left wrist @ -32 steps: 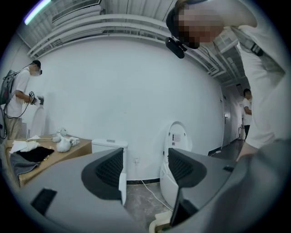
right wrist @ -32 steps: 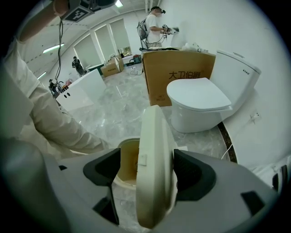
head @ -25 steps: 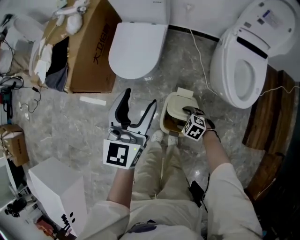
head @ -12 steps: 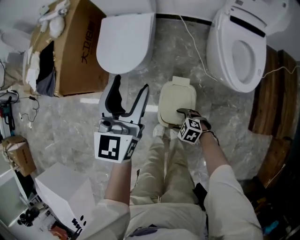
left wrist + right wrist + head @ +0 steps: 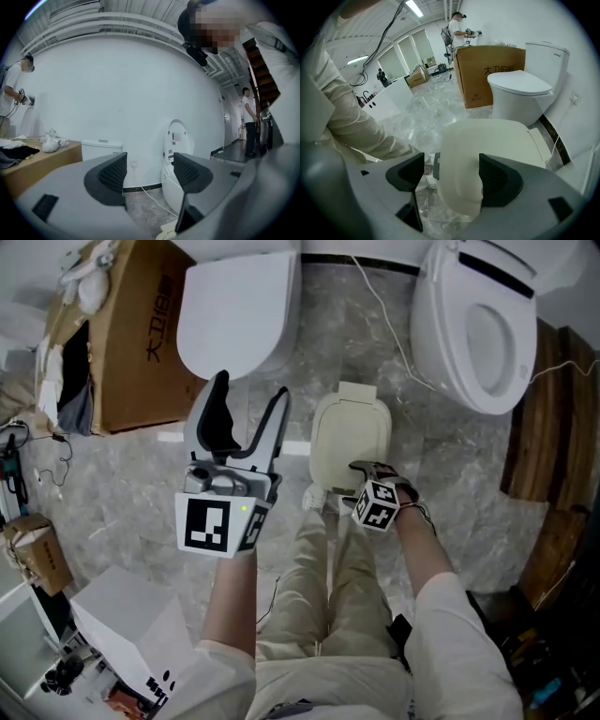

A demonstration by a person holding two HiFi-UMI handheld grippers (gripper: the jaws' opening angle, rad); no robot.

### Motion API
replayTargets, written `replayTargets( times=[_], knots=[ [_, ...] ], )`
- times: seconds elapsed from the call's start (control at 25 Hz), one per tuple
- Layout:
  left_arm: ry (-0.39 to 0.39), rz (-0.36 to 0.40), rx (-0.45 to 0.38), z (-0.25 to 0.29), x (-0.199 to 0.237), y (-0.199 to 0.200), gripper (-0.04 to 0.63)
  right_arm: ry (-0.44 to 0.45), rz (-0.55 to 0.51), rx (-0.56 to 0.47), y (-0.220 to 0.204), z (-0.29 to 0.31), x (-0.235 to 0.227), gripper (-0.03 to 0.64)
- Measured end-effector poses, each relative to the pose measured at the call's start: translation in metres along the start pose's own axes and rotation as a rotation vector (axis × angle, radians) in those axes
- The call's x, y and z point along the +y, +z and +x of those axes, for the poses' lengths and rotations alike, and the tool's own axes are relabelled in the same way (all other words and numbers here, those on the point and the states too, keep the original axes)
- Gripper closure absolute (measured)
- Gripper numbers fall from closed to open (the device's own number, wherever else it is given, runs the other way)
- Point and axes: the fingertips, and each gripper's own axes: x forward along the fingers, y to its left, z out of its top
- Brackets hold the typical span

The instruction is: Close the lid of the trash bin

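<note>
In the middle of the frame, the right gripper (image 5: pixel 362 468) has its fingers apart around the front edge of the shut cream plastic trash bin lid (image 5: pixel 350 427), and the left gripper (image 5: pixel 251 392) has its fingers apart and empty.

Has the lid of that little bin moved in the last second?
Yes. The lid has swung down onto the bin: the dark gap under its front edge is gone.

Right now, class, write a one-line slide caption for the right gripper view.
Open right gripper straddles the front of the cream trash bin, lid down; toilet and cardboard box behind.
</note>
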Motion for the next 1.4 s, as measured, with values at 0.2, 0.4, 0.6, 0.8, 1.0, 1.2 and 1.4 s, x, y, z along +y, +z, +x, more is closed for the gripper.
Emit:
replayTargets(
  times=[0.2,0.4,0.6,0.8,1.0,1.2,1.4],
  knots=[
    [0.010,-0.004,0.019,-0.001,0.002,-0.017,0.307,0.016,0.012,0.019,-0.014,0.015,0.007,0.245],
    [0.018,-0.016,0.035,-0.005,0.004,-0.029,0.307,0.033,0.020,0.044,-0.024,0.026,0.012,0.243],
    [0.025,-0.021,0.041,-0.006,0.008,-0.038,0.307,0.003,0.013,0.032,-0.029,0.032,0.009,0.253],
    [0.036,-0.027,0.051,-0.007,0.015,-0.045,0.307,-0.017,0.000,0.017,-0.029,0.034,0.008,0.256],
    [0.036,-0.027,0.056,-0.008,0.018,-0.046,0.307,-0.022,0.017,0.033,-0.033,0.038,0.008,0.261],
    [0.052,-0.037,0.049,-0.010,0.025,-0.049,0.307,-0.057,0.073,0.002,-0.029,0.039,-0.002,0.302],
    [0.051,-0.045,0.042,-0.017,0.021,-0.039,0.307,-0.022,0.145,0.060,-0.030,0.038,0.000,0.297]
  ],
)
